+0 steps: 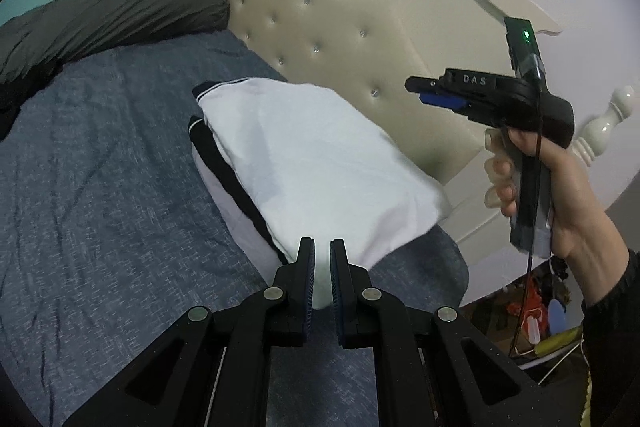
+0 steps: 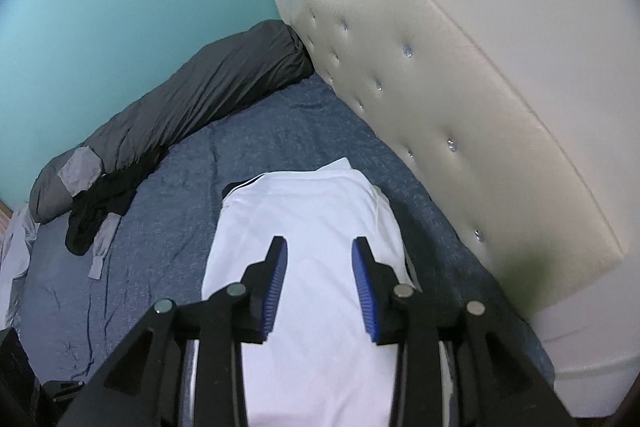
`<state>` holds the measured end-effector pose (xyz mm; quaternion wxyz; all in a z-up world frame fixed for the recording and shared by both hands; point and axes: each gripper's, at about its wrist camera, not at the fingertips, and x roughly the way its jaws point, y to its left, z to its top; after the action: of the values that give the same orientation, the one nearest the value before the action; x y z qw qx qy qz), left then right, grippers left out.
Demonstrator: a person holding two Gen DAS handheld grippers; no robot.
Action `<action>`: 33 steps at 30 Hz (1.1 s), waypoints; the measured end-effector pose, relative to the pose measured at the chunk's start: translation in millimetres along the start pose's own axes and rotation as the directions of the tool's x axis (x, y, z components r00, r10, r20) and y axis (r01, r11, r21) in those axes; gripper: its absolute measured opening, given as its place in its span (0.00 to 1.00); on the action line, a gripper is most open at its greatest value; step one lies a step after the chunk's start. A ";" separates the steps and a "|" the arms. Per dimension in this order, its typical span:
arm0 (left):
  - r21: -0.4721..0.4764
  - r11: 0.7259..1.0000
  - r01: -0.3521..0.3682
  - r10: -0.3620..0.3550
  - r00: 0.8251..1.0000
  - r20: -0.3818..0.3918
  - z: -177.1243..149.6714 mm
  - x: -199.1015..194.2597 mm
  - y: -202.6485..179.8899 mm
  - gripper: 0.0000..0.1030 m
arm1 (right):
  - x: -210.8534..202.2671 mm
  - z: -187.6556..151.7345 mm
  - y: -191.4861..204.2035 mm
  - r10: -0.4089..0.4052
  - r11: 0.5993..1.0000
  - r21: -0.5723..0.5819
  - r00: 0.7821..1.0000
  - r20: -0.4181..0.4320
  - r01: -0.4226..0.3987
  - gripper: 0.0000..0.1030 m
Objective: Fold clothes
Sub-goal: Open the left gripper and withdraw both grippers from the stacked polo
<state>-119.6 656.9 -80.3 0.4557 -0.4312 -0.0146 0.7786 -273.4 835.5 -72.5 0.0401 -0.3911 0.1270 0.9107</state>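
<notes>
while the left gripper (image 1: pixel 322 247) pinches a corner of the white shirt (image 1: pixel 320 163) between its nearly closed pads, the right gripper (image 2: pixel 320 247) hangs above the cloth with its fingers apart — nothing between them. the shirt, folded, black stripes along one edge, lies on the blue sheet (image 1: pixel 100 187) just beside the tufted headboard (image 2: pixel 460 115) — a grey duvet (image 2: pixel 192 107) is bunched by the teal wall (image 2: pixel 120 7).

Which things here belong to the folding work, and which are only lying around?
For the job:
white garment, folded, on the blue bed sheet
left tongs, closed on its near corner
right tongs, open, empty

Lying about:
grey duvet along the wall
dark clothes beside it
headboard
</notes>
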 end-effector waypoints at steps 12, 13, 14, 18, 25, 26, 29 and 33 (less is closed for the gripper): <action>0.025 1.000 -0.005 0.004 0.999 0.047 -5.8 -47.0 -11.4 0.08 | -63.1 -40.7 33.7 0.000 1.000 0.021 0.998 0.064 -0.001 0.34; 0.029 1.000 -0.006 0.005 0.999 0.050 -6.2 -50.5 -11.8 0.08 | -66.5 -44.4 35.7 0.001 1.000 0.027 0.998 0.067 -0.002 0.34; 0.032 0.999 -0.007 0.005 0.999 0.052 -7.1 -53.7 -12.2 0.08 | -69.6 -47.8 37.4 0.002 0.999 0.034 0.998 0.069 -0.004 0.34; 0.054 0.999 -0.006 0.003 0.998 0.055 -10.7 -66.5 -14.6 0.08 | -84.6 -62.9 48.4 -0.002 0.999 0.042 0.997 0.078 -0.001 0.34; 0.087 0.996 -0.004 -0.002 0.998 0.063 -19.0 -92.5 -19.9 0.08 | -110.3 -88.2 60.9 -0.008 0.997 0.078 0.994 0.106 0.000 0.49; 0.094 0.996 -0.006 -0.001 0.998 0.066 -20.2 -96.4 -20.8 0.08 | -114.7 -92.6 63.0 -0.013 0.997 0.081 0.994 0.111 0.004 0.49; 0.102 0.995 -0.005 -0.003 0.997 0.075 -23.2 -109.9 -21.3 0.08 | -126.3 -105.4 65.8 -0.024 0.995 0.100 0.993 0.117 0.012 0.49; 0.117 0.993 -0.003 -0.007 0.996 0.084 -27.1 -124.0 -24.4 0.08 | -143.3 -121.5 70.6 -0.045 0.992 0.121 0.990 0.130 0.029 0.49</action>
<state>-57.6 571.6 -5.5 0.4799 -0.3703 0.0114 0.7953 -101.2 739.3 -35.3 0.0887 -0.3289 0.1707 0.9246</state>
